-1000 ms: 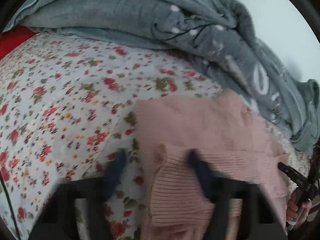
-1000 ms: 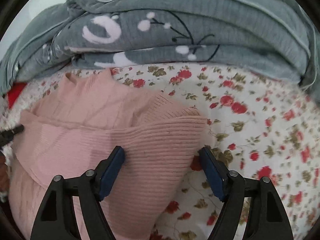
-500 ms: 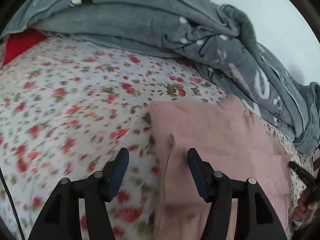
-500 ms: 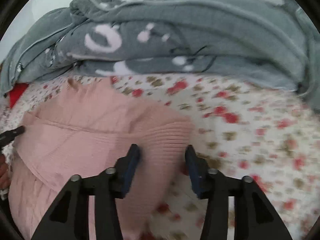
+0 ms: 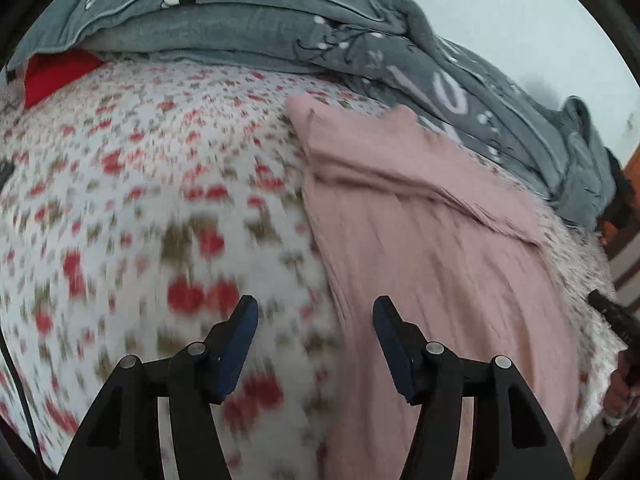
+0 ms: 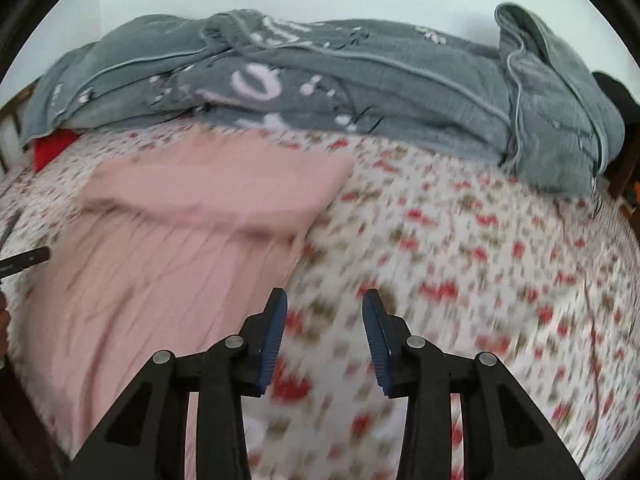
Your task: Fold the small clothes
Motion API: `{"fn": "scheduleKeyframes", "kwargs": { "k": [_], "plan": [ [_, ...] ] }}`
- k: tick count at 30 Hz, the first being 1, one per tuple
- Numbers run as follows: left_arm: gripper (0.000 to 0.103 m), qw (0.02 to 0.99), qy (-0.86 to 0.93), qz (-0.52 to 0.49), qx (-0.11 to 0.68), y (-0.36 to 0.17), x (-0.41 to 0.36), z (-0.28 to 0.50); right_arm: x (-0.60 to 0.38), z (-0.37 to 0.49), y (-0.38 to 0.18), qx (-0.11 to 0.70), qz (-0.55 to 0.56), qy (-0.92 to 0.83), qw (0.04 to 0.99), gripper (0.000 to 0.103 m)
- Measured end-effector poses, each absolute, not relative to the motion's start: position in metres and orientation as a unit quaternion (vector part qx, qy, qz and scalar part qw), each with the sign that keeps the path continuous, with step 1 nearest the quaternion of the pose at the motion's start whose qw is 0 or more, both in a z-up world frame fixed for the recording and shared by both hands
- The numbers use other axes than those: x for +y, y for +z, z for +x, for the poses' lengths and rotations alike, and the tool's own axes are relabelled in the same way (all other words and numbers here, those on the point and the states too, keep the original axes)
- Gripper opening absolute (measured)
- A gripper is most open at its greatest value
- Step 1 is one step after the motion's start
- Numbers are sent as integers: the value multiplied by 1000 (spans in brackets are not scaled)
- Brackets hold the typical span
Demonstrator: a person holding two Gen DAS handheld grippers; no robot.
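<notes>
A: Both tools are off the cloth. The left tool [image 5: 314, 314] stands about half open with nothing between its pads, hanging over the floral bedsheet [image 5: 132, 184] just beside the left edge of the pink knitted sweater [image 5: 432, 248]. The right tool [image 6: 324, 308] is narrower, also empty, just off the sweater's [image 6: 180, 240] right edge.

B: Where does the sweater lie?

A: Flat on the bed, its far part doubled over in a fold, with the grey quilt [image 6: 360, 80] heaped behind it. The next fold, I'd judge, wants each tool to take a near corner, pinch both layers, lift evenly and lay the cloth over without dragging the fold askew.

B: What has changed?

A: A second ago both tools were right over the sweater, the ribbed cloth between their pads. Now each has pulled back toward the near edge. The left jaws opened and let go; the right jaws have just been closing, with nothing between them.
</notes>
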State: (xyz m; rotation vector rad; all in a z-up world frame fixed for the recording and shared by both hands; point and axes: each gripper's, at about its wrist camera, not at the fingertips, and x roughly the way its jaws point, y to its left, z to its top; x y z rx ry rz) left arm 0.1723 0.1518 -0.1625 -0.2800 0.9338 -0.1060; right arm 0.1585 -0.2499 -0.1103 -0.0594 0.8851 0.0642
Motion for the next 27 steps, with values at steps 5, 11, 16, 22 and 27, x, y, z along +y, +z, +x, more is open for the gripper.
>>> {"fn": "scheduleKeyframes", "kwargs": {
  "k": [5, 11, 16, 22, 27],
  "plan": [
    [58, 864, -91, -170, 465, -171, 150, 128, -234, 108, -127, 442, -2, 80, 893, 39],
    [58, 863, -96, -164, 468, -180, 138, 81, -223, 63, -149, 462, 46, 110, 879, 42],
    [57, 854, -91, -171, 484, -195, 135, 61, -208, 34, -156, 463, 56, 126, 876, 42],
    [50, 859, -80, -159, 480, -199, 130, 55, -185, 26, -169, 468, 37, 130, 873, 40],
    [23, 857, -64, -158, 486, -199, 127, 52, -175, 24, -173, 462, 28, 122, 878, 12]
  ]
}}
